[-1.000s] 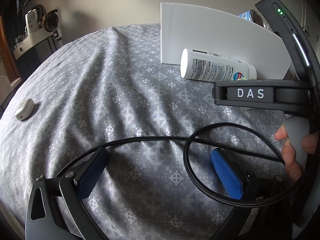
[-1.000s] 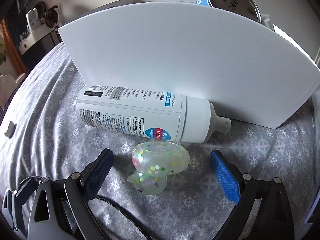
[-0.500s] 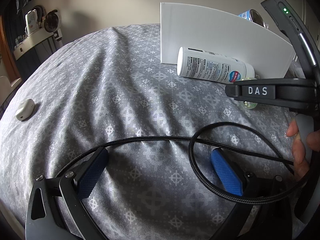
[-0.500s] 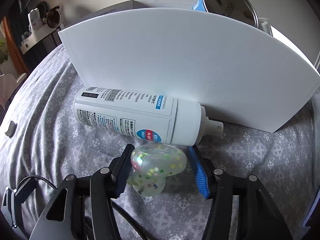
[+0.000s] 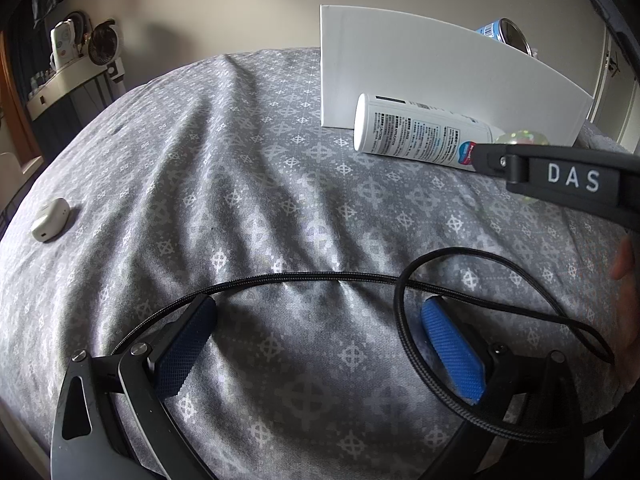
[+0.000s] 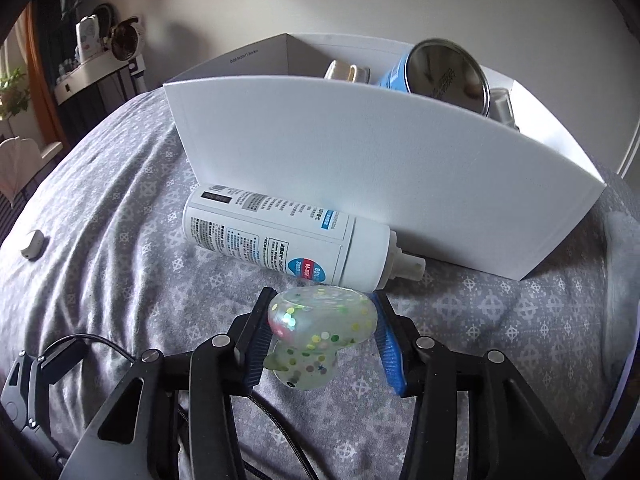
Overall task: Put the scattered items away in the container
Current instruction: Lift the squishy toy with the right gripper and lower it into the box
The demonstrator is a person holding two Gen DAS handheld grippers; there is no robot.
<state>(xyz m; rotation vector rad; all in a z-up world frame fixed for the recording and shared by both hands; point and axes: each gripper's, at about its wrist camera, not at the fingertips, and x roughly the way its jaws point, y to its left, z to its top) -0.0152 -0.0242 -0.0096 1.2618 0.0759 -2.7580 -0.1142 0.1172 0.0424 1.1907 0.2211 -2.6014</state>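
A clear, glitter-filled soft toy (image 6: 320,332) hangs just above the grey patterned bedspread. My right gripper (image 6: 322,300) is closing, and its blue pads press the toy's two sides. Just behind it lies a white spray bottle (image 6: 280,240) on its side against the front wall of the white box (image 6: 380,148). A blue tin (image 6: 440,72) and some small jars stand inside the box. My left gripper (image 5: 316,312) stays open low over the bedspread with only fabric between its pads. A dark finger (image 5: 560,178) of the right gripper crosses the left wrist view at the right.
A small white case (image 5: 50,220) lies far left on the bedspread. A black braided cable (image 5: 400,280) loops across the fabric by the left gripper. A hand edge (image 5: 624,260) shows at the right. A shelf with a small fan stands beyond the bed, at the back left.
The right gripper's pads have closed from wide apart onto the glitter toy and raised it slightly toward the box. The left gripper has kept still.
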